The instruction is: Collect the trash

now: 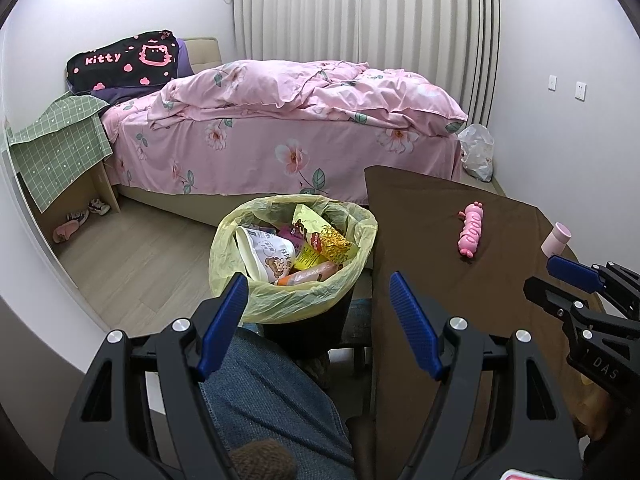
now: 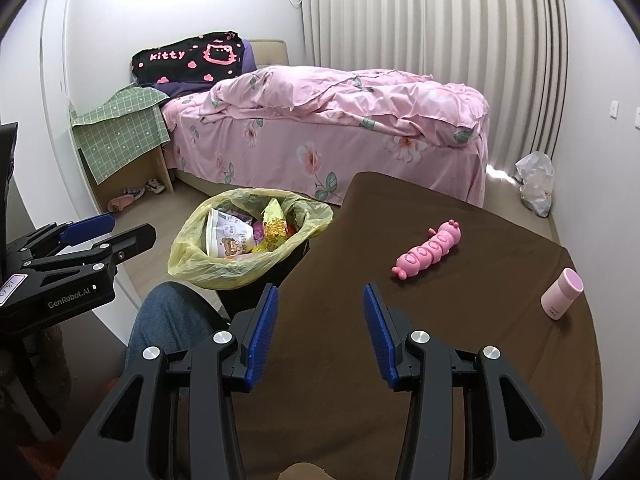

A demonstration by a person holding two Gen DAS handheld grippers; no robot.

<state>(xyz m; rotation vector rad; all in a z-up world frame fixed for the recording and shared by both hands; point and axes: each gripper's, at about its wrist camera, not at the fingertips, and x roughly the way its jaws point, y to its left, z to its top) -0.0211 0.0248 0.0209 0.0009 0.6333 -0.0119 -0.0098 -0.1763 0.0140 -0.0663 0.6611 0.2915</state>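
Observation:
A black bin lined with a yellow bag [image 1: 352, 226] [image 2: 188, 256] stands on the floor beside the brown table [image 1: 460, 300] [image 2: 460, 340]. Inside it lie snack wrappers [image 1: 324, 244] [image 2: 274, 228] and a white printed pouch [image 1: 268, 254] [image 2: 230, 240]. My left gripper [image 1: 320, 292] hangs open just in front of the bin, nothing between its blue pads. My right gripper [image 2: 320, 304] stands open over the table's near part, empty; it also shows at the right edge of the left wrist view [image 1: 560, 280]. The left gripper [image 2: 112, 228] shows at the left of the right wrist view.
A pink caterpillar toy [image 1: 471, 234] [image 2: 428, 250] and a small pink bottle [image 1: 556, 238] [image 2: 562, 292] sit on the table. A person's jeans-clad knee [image 1: 260, 392] [image 2: 168, 320] is below the bin. A pink bed [image 1: 288, 128], a green-covered nightstand [image 1: 60, 152] and a white plastic bag [image 1: 478, 152] lie beyond.

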